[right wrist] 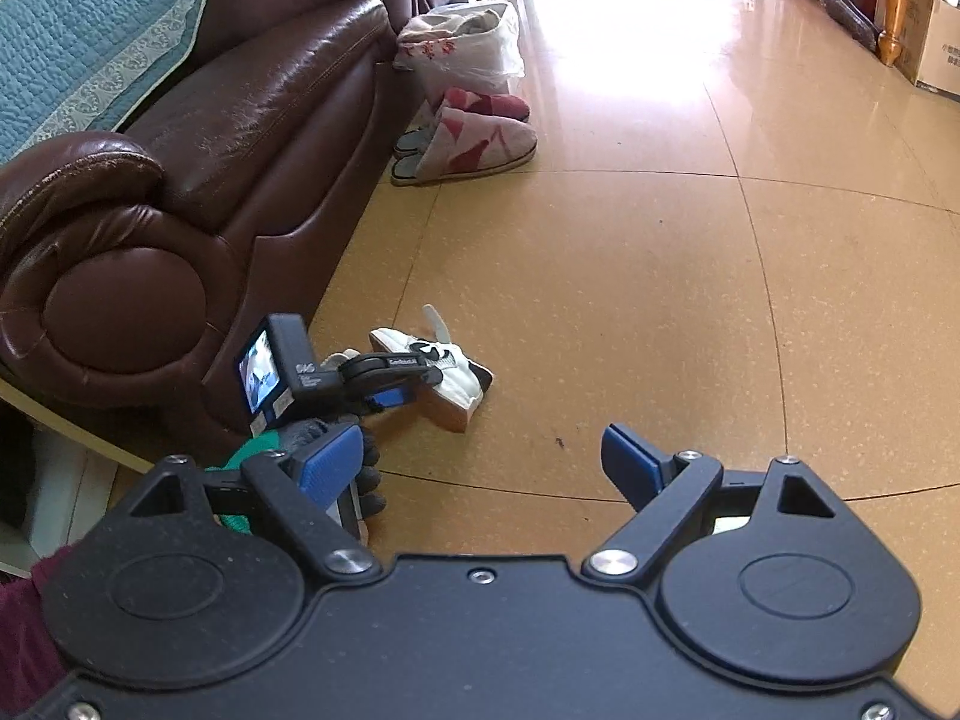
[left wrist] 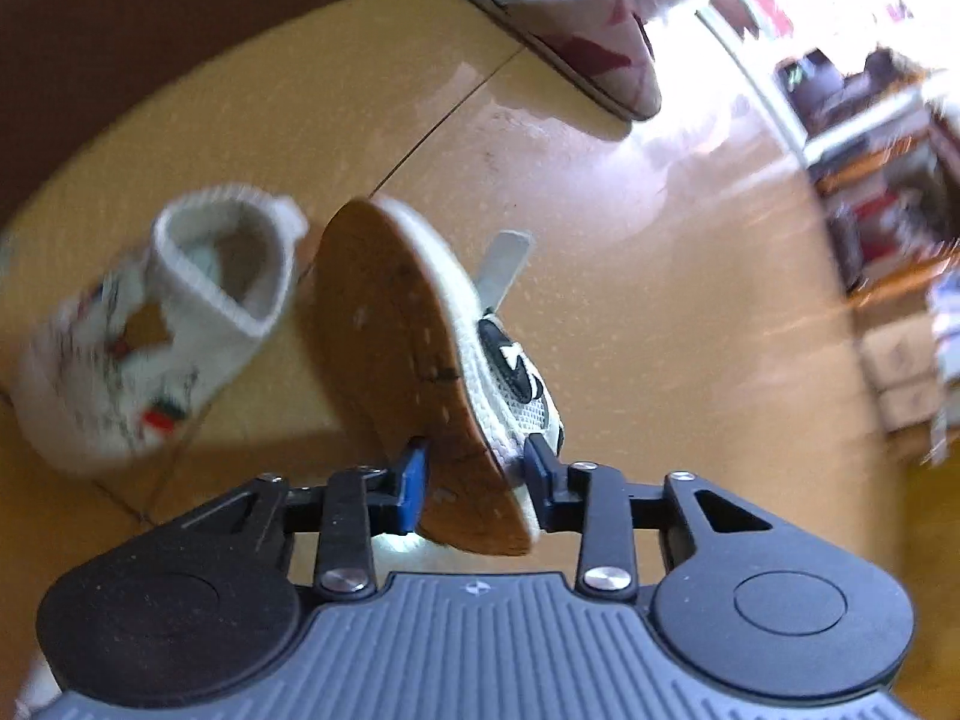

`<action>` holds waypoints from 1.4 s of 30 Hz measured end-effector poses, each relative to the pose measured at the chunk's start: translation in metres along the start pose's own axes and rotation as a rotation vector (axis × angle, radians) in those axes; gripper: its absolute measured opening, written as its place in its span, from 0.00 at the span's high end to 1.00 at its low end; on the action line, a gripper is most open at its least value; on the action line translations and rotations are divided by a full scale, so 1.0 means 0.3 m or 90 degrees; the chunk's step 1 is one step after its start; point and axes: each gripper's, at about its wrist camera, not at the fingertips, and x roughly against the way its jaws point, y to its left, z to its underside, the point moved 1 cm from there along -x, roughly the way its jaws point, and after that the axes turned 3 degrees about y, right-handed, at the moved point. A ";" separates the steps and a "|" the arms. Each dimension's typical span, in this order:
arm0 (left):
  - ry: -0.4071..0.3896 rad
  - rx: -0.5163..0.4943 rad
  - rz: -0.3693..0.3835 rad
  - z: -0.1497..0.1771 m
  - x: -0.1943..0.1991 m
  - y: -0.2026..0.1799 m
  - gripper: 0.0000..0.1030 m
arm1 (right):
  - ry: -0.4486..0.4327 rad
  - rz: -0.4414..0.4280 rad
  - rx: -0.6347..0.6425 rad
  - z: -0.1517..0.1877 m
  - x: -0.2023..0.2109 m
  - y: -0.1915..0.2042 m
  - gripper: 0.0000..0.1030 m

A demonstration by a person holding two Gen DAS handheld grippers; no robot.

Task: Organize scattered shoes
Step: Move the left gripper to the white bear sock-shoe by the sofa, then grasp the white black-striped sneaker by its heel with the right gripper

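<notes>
Right gripper (right wrist: 486, 468): held nearest, low over the floor; blue-padded fingers spread wide apart, nothing between them.
Gloved hand (right wrist: 360, 474): grey/green knit glove seen just behind the right gripper's left finger, wrapped round the left tool's handle; a dark red sleeve shows at the frame's lower left edge.
Left gripper (left wrist: 474, 474): pinched on the toe end of a small white mesh shoe w/ tan sole and black-and-white side patch (left wrist: 432, 360); one blue pad is pressed on the sole, the other on the mesh upper. Shoe is tipped on its side, sole facing left in the left wrist view; a grey strap sticks up from it.
Same shoe, right wrist view (right wrist: 450, 372): seen close to the floor, just in front of the sofa's arm; whether it is lifted clear or touching cannot be told.
White knit bootie w/ coloured print (left wrist: 150, 336): upright on the floor, just beside the held shoe, blurred.
Floor: glossy tan tile floor (right wrist: 600, 276).
Sofa: dark brown leather sofa (right wrist: 210, 138) along the left, teal quilted cover (right wrist: 78, 42) on top.
Slippers: pair of grey-and-red patterned slippers (right wrist: 480, 144) side by side against the sofa base, well apart from the held shoe.
Bag: white plastic bag (right wrist: 468, 48) just behind the slippers.
Far right: cardboard box (right wrist: 936, 42) by a wooden post.
</notes>
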 end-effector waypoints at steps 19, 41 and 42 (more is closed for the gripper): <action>-0.013 -0.212 -0.183 0.105 0.357 0.081 0.35 | 0.024 0.021 -0.031 0.017 -0.134 -0.020 0.13; 0.025 -0.306 -0.223 0.055 0.322 0.231 0.35 | -0.063 -0.018 0.918 0.170 -0.969 0.381 0.24; 0.027 -0.310 -0.219 0.057 0.320 0.227 0.35 | -0.053 -0.013 0.949 0.180 -0.994 0.395 0.31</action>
